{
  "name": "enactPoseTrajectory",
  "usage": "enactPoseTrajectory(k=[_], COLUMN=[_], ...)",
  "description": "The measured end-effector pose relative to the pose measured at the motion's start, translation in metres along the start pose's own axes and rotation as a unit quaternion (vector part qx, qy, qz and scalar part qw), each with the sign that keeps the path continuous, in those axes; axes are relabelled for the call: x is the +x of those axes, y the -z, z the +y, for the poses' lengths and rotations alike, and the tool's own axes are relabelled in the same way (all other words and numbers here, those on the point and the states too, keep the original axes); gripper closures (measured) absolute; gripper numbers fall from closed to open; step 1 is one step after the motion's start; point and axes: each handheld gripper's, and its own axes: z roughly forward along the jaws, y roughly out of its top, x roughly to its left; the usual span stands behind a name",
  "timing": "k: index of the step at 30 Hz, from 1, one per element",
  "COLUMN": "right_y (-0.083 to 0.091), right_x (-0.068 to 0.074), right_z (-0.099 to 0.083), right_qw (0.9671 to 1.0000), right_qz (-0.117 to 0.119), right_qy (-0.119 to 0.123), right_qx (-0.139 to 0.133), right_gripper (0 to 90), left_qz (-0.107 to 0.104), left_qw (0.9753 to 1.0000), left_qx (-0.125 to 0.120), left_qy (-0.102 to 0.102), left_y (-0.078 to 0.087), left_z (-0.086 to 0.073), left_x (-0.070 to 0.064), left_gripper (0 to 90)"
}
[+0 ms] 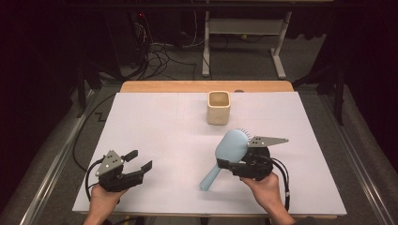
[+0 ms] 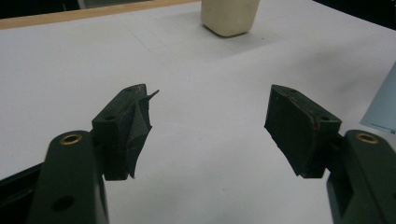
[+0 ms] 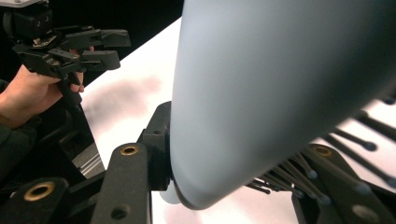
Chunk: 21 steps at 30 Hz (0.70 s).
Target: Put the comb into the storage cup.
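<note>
**Hairbrush clamped in the right gripper, left gripper idle**

Clearly, the right gripper (image 1: 233,165) has its jaws closed on the pale blue hairbrush (image 1: 228,149), one jaw against the smooth back and the other seemingly pressed into the bristles (image 3: 299,175), though that side is blurred in the right gripper view. The brush sits at the right near part of the white table (image 1: 159,122), its handle slanting down toward the near left and its head toward the far right. Beyond the head, toward the far edge, stands a cream square cup (image 1: 218,108), upright and well apart from the brush. At the near left, the left gripper (image 1: 141,159) is held with its jaws wide apart, nothing between them, bare table beneath.
</note>
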Motion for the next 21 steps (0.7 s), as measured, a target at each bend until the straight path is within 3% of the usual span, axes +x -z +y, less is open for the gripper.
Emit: enactPoseTrajectory(k=[10, 21], right_y=[0.009, 0.023], right_x=[-0.005, -0.012], right_z=[0.004, 0.015], right_qw=[0.9999, 0.9993], right_qz=[-0.012, -0.036], right_qy=[0.004, 0.007], right_qx=[0.002, 0.004], right_gripper=[55.1, 55.1], left_qz=[0.036, 0.052], left_qw=[0.9989, 0.9982], left_qx=[-0.003, 0.004], left_qy=[0.028, 0.030], left_y=[-0.002, -0.005], left_z=[-0.013, -0.019], left_x=[0.019, 0.022], left_gripper=[30.9, 30.8])
